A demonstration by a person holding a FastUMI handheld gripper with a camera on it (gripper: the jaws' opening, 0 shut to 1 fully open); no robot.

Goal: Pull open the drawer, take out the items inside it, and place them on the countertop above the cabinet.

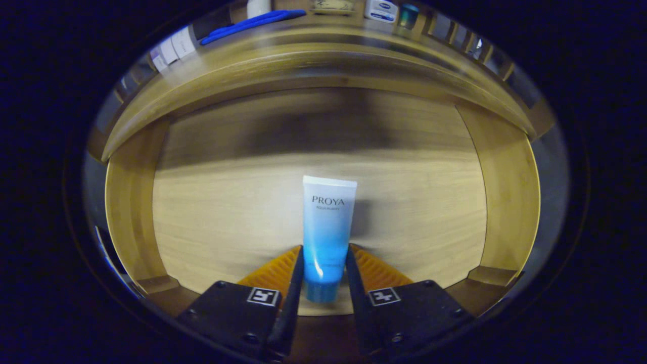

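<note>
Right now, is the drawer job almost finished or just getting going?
About midway. The drawer is already open, its wooden floor showing. In hand: the gripper has both fingers pressing the sides of the blue tube, cap end between them. Left: lift the tube onto the countertop above, where a blue pen and other small items already lie.

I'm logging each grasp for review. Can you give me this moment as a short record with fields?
drawer: pulled open, wooden floor bare around the tube
tube: blue and white, cap end toward the gripper, between the fingers
gripper: both fingers pressed on the tube's lower sides
countertop: beyond the drawer, already holds several small items
stage: tube gripped, not yet on the countertop
</note>
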